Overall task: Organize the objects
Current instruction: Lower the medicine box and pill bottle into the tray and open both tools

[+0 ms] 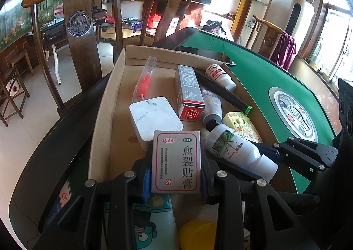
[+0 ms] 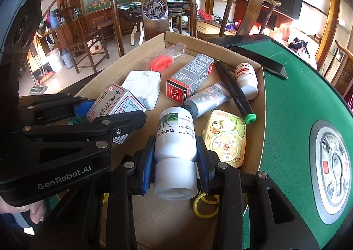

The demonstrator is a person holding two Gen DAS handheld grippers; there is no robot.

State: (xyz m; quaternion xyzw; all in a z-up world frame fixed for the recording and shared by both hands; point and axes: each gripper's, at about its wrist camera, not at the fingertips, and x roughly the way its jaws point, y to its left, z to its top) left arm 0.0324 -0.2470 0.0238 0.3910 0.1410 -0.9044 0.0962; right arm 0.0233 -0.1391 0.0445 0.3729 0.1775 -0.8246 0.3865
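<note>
Worktop (image 2: 293,104): green felt surface, dark glossy rim, round metal-and-plastic panel set into the centre; far edge cut off by the lens.

Cardboard box (image 1: 103,117): shallow, open-topped, plain brown corrugated walls, sits on the worktop and takes up most of both views. Near end hidden under the two tools.

Contents, lying flat on the box floor: white rounded-corner slab (image 1: 155,115), scuffed; grey and red carton (image 1: 188,91); clear plastic case with an orange part inside (image 1: 145,78); silver printed tube (image 2: 207,97), black cap; black marker (image 2: 235,91) with green end; yellow printed pack (image 2: 225,137); small white bottle (image 2: 246,80) at the far corner.

Left tool (image 1: 176,175): blue-padded fingers closed narrowly on a flat grey-white medicine box (image 1: 176,161), red-bordered, printed characters, held just above the box's near end. Items below it are partly covered and hard to identify.

Right tool (image 2: 176,161): pads pressed on both sides of a white plastic bottle (image 2: 175,139), smooth, cylindrical, labelled, cap end toward the camera, over the box interior beside the yellow pack. A yellow ring (image 2: 204,206) shows partly beneath it.
</note>
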